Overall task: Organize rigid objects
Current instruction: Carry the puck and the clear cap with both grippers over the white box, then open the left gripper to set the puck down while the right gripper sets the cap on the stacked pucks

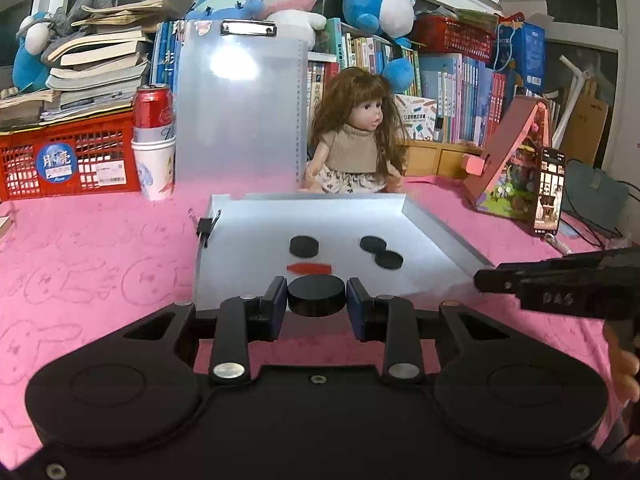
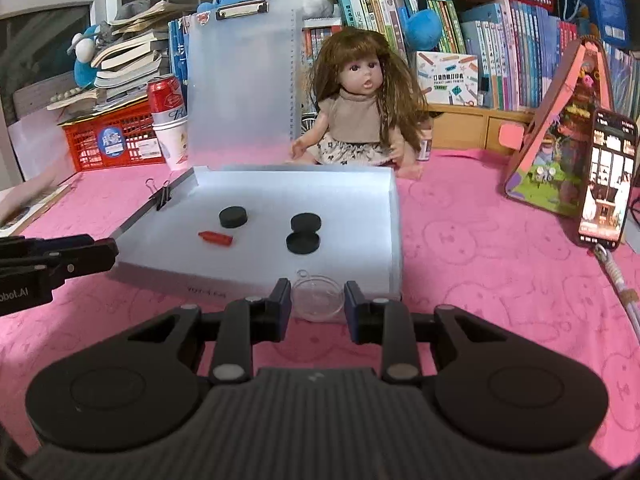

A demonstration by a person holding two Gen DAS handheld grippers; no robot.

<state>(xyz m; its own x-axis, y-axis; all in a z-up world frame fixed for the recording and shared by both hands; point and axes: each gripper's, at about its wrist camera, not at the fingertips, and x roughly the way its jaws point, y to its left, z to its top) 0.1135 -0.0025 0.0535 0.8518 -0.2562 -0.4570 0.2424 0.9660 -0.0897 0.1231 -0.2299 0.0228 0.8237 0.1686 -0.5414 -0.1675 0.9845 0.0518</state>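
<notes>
An open translucent file box (image 1: 224, 240) (image 2: 360, 192) lies on the pink cloth with its lid upright. Inside it lie three black discs (image 1: 304, 246) (image 2: 233, 216) and a small red piece (image 1: 309, 268) (image 2: 216, 238). My left gripper (image 1: 317, 300) is shut on a fourth black disc (image 1: 316, 295), held just above the box's near edge. My right gripper (image 2: 317, 300) is shut on a clear round plastic case (image 2: 318, 299) at the box's front wall. Each gripper shows in the other's view, the right one (image 1: 560, 286) and the left one (image 2: 52, 264).
A doll (image 1: 356, 136) (image 2: 360, 112) sits behind the box. A red can in stacked cups (image 1: 154, 140), a red crate (image 1: 68, 156), books and plush toys stand at the back. A pink toy house (image 2: 560, 152) and a phone (image 2: 608, 184) stand at the right.
</notes>
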